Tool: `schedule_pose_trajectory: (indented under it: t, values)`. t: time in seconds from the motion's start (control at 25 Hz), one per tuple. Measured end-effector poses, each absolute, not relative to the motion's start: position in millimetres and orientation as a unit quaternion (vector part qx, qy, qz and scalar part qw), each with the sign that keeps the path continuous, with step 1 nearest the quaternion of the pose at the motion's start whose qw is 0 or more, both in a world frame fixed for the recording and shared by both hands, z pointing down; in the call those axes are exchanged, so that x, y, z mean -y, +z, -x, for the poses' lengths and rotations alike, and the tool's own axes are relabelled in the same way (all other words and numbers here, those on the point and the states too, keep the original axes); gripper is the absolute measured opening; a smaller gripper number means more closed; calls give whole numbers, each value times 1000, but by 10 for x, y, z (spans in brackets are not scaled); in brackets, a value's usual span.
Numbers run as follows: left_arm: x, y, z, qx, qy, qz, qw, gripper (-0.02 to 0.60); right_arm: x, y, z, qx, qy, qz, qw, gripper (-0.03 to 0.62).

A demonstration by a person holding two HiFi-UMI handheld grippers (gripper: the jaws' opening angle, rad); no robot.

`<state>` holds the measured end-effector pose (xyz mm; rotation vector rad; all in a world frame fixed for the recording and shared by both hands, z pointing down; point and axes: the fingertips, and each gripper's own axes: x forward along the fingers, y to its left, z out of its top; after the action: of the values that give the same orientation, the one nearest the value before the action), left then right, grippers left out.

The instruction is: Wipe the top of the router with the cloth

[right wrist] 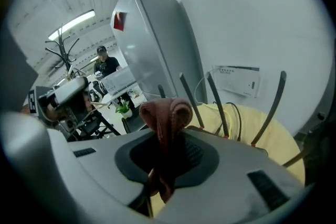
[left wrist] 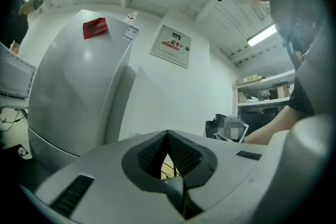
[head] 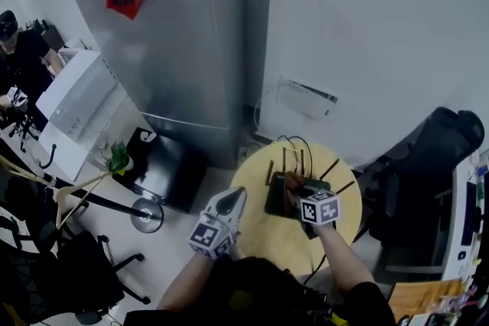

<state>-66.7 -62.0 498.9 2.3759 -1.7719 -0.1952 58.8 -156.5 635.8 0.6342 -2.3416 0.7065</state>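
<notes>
A tall silver refrigerator (head: 176, 50) with a red square sticker on its door stands against a white wall, behind the far-left edge of a round pale-yellow wooden worktop (head: 263, 240). On the far half of the worktop, toward the wall, lies a flat black router (head: 276, 195) with thin black antennas standing up along its far and right edges and dark cables running off behind it.

The right gripper (head: 296, 196), held in the person's right hand, sits over the right part of the router, its marker cube above the router's near-right corner. Its fingers are pressed together on a reddish-brown cloth (right wrist: 165, 118), pinching it in the middle. One bunched fold rises above the fingertips and the rest hangs below. Whether the cloth touches the router's top cannot be told.

The left gripper (head: 233, 198) is held at the worktop's left edge, apart from the router. Its fingers (left wrist: 184, 152) are pressed together at the tips with nothing between them.
</notes>
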Motion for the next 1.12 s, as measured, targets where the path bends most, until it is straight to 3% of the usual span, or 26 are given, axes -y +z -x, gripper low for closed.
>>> schedule_pose_trajectory:
  t: [0.52,1.12]
  values:
    - [718,5310,1072,596,-34,-793,125,2,1936,7309,-44,785,477,-247,310,60]
    - [985,5435,1162,565,0,-814,131,2,2060,7614,-98,764,295,-308,484,61]
